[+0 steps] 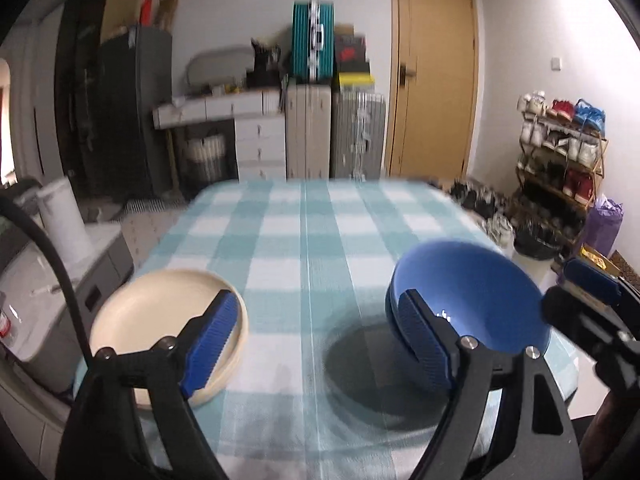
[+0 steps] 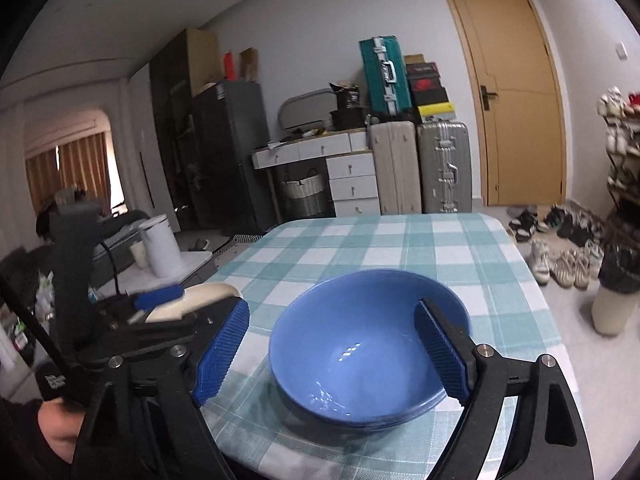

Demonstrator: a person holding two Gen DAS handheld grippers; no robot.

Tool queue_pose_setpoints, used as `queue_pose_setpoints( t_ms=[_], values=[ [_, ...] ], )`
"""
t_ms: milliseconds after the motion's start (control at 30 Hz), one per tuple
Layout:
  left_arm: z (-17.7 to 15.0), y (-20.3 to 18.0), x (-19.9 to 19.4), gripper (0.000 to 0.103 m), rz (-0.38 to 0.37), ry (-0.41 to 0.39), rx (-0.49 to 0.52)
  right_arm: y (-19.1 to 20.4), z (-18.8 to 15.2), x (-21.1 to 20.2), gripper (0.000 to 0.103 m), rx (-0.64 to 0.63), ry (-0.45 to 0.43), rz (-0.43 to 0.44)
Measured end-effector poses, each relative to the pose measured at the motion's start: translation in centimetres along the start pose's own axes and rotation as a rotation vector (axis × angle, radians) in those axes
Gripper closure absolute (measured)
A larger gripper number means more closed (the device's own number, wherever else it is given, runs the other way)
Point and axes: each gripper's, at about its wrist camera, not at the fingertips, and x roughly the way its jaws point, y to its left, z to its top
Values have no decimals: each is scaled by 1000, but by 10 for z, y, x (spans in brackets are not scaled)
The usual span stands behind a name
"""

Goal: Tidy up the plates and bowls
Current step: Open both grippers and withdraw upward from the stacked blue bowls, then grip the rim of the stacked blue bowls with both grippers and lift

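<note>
Both grippers gape empty over the checked tablecloth (image 2: 400, 240); suitcases (image 2: 420, 168) behind.

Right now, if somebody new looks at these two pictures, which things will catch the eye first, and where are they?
The blue bowl stands out most: it sits near the front of the checked tablecloth, with the open right gripper straddling its rim. To its left, a cream plate lies at the table's edge, in front of the open left gripper. Behind the table, a teal suitcase is stacked on others.

Wood door (image 2: 516, 96) w/ suitcases (image 2: 420, 168), fridge (image 2: 228, 152), shoe rack (image 1: 560, 156).
</note>
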Motion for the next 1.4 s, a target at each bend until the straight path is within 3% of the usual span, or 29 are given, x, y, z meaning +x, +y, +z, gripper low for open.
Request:
queue_pose_setpoints(
  t_ms=[67, 100, 133, 300, 500, 700, 800, 900, 1033, 1200, 1400],
  values=[
    [1, -3, -2, 13, 30, -26, 24, 1, 0, 1, 15, 2, 1, -5],
    [0, -4, -2, 2, 33, -27, 28, -2, 1, 2, 15, 16, 2, -13],
    [0, -5, -2, 0, 36, -32, 33, -4, 1, 2, 15, 28, 2, -17],
    [-1, -10, -4, 0, 22, -47, 39, -21, 2, -6, 2, 107, -31, -62],
    [-2, -14, 1, 0, 23, -17, 39, -39, 3, -7, 2, 190, -20, -64],
    [-2, -16, 7, 0, 27, 7, 33, -39, 3, -7, 2, 181, -10, -76],
    [0, -18, 25, 0, 36, 82, 24, -43, 2, -2, 2, 191, 9, -122],
    [0, -18, 45, 0, 44, 167, -13, -53, 1, 7, 2, 217, 48, -227],
    [4, -24, 61, 0, -2, 230, -36, -73, -1, 23, 2, 280, 108, -245],
    [8, -35, 90, 0, 18, 361, -6, -99, -6, 58, 2, 348, 262, -227],
    [8, -45, 114, 0, -68, 478, -10, -129, -14, 90, 2, 479, 384, -156]
  ],
)
